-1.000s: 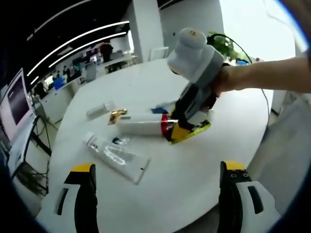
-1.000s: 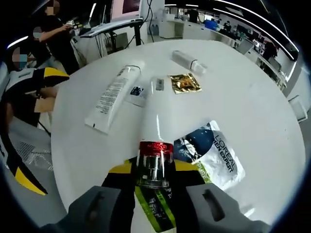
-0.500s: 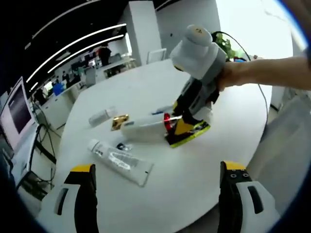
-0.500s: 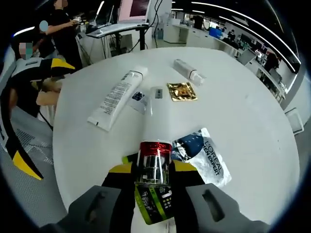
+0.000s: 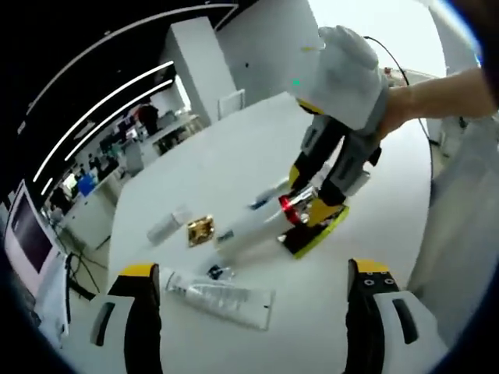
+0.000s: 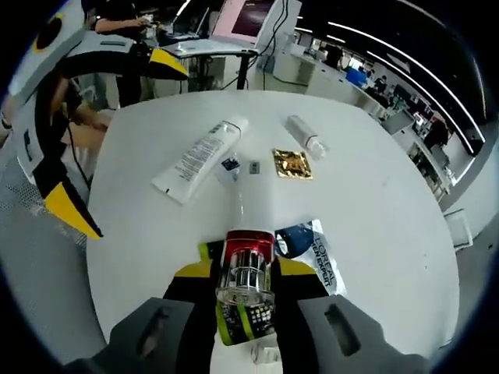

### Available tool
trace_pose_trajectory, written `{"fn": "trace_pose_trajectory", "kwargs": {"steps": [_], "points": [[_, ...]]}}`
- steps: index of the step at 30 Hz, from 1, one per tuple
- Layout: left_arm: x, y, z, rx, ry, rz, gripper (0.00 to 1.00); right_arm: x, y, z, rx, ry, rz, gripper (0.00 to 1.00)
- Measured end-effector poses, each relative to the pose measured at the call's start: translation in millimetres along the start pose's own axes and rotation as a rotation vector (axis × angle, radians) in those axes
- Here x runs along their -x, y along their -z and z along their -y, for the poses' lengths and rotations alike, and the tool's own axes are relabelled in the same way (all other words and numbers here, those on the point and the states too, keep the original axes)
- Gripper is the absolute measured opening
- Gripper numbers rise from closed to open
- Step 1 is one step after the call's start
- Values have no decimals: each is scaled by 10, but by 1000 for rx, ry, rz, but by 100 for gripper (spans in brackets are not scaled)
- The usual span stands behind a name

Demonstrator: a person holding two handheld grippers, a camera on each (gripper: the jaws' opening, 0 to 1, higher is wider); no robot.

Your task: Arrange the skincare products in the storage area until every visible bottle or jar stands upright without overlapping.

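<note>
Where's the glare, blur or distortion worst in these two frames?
Left gripper view: the window behind the right claw is blown out white; the white bottle with the red collar looks smeared; fisheye bends the round white table.
Right gripper view: sharper, the bottle's clear cap catches highlights; ceiling light strips curve.

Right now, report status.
Right gripper shut on red-capped bottle, tilted off table. Left gripper open. White tube lying flat.
</note>
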State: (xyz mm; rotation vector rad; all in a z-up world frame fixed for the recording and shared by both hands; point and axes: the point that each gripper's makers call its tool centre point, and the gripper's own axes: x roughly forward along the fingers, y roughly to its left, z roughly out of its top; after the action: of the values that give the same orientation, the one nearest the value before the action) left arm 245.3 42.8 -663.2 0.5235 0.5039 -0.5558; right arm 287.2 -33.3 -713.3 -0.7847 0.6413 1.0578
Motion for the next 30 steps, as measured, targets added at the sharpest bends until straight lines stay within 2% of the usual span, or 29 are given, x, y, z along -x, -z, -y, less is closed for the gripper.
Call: {"fn": "trace_pose_trajectory", "kwargs": {"steps": [4, 9, 12, 13, 17, 20, 23, 27, 30], "points": [[-72, -28, 8, -66, 16, 21, 90, 49, 7, -10, 61, 21, -7, 27], [-140, -29, 22, -82, 40, 39, 90, 106, -37, -24, 144, 42, -9, 27], [-208, -5, 15, -85, 47, 52, 89, 135, -60, -53, 170, 47, -3, 27], [-233, 4, 59, -103, 75, 54, 87, 137, -62, -53, 180, 48, -3, 27], [-295, -8, 74, -130, 76, 76, 86, 157, -78, -63, 192, 49, 2, 27], [-350, -44, 110, -205, 107, 86, 86, 179, -89, -89, 220, 53, 0, 27], [-417, -59, 79, -274, 107, 76, 85, 198, -96, -101, 240, 55, -2, 27], [-477, -137, 49, -370, 74, 90, 79, 231, -105, -124, 253, 58, 2, 27], [-538, -129, 94, -391, 89, 80, 72, 247, -118, -136, 269, 62, 4, 27]]}}
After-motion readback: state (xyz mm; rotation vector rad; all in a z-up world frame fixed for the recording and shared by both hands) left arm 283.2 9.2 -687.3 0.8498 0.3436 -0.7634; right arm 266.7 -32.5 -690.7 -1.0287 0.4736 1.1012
